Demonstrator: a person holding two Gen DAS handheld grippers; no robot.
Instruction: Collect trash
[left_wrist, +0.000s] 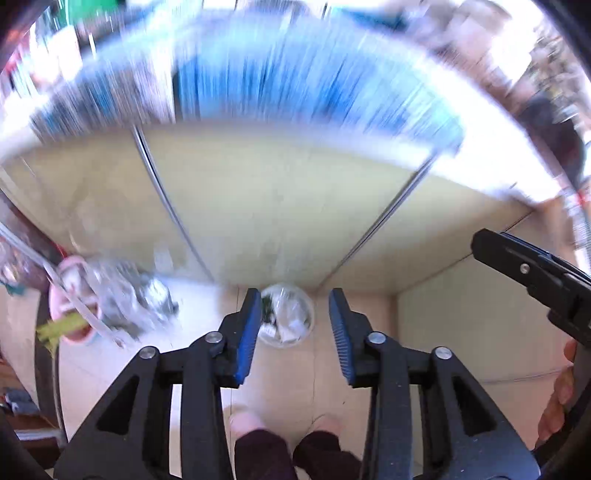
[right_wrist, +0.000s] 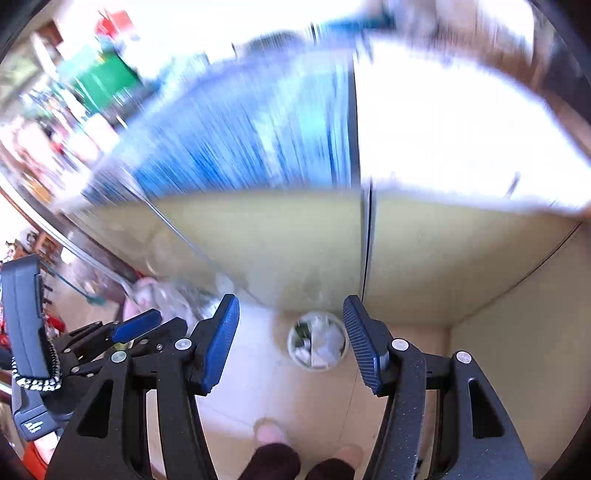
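A round clear bin holding white crumpled trash stands on the tiled floor at the foot of a yellow cabinet; it also shows in the right wrist view. My left gripper is open and empty, high above the bin. My right gripper is open and empty, also above the bin. The right gripper's finger shows at the right edge of the left wrist view; the left gripper shows at the left of the right wrist view. Both views are motion-blurred.
A yellow cabinet front with a blue-patterned top faces me. A pink basin with a crumpled plastic bag sits on the floor at left. The person's feet stand below the grippers.
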